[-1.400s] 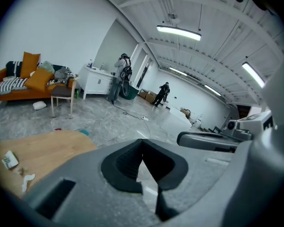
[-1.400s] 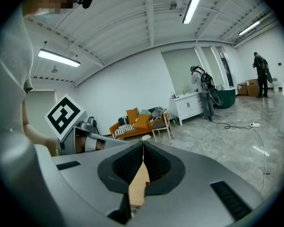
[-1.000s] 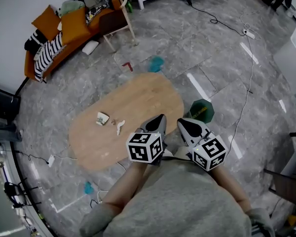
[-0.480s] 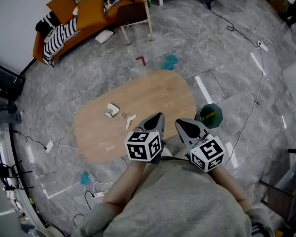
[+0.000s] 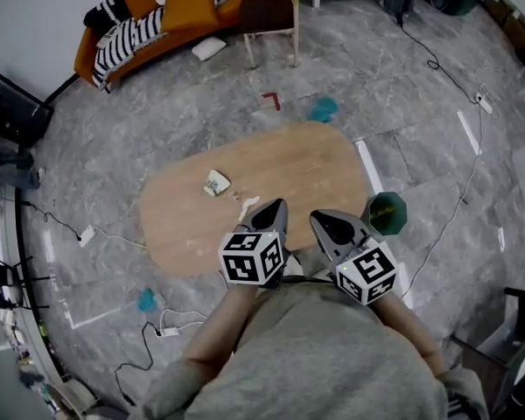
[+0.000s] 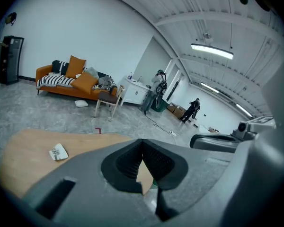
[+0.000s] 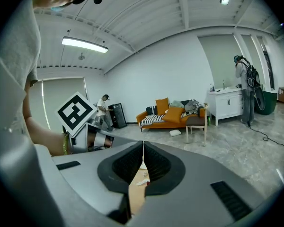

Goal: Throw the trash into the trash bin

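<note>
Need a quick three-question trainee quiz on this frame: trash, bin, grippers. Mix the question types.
1. True or false: the crumpled white paper trash lies on the oval wooden table.
2. Where is the dark green trash bin? A: on the table. B: on the floor beside the table. C: held in a gripper.
3. Fill in: the jaws of the left gripper and the right gripper are both ___, with nothing between them.

Key: 1 true; 2 B; 3 shut.
</note>
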{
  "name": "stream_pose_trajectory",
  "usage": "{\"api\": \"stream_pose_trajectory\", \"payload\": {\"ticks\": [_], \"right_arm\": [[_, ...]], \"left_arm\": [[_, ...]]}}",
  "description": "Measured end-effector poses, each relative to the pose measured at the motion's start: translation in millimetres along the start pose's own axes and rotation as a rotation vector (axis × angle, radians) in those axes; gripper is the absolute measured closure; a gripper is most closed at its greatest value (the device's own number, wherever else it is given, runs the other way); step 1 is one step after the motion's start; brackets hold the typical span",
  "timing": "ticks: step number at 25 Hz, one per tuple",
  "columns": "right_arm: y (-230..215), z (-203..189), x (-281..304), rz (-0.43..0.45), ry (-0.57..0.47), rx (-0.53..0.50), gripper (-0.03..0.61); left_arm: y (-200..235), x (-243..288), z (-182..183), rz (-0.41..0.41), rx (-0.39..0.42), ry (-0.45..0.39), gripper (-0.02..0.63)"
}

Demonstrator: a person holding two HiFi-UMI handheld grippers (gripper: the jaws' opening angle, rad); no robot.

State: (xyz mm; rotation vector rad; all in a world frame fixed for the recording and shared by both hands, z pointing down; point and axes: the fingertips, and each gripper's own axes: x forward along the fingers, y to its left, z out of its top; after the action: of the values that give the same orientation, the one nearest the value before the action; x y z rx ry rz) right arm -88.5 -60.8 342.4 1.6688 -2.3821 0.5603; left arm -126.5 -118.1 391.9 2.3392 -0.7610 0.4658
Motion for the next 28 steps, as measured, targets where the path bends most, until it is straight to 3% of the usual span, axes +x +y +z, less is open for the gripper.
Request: {"api": "stream_pose_trajectory", "payload": {"ticks": [15,28], "right_arm": [[58,0,88,0.121,0.056,-0.027,0.569],[86,-8,148,0.201,0.116,-0.032,0.57]], "left_arm": [[114,-44,5,0.149,-0.108,-0.035,0.604],[187,-55,-9,0.247,-0.209,-0.05,0.604]]}}
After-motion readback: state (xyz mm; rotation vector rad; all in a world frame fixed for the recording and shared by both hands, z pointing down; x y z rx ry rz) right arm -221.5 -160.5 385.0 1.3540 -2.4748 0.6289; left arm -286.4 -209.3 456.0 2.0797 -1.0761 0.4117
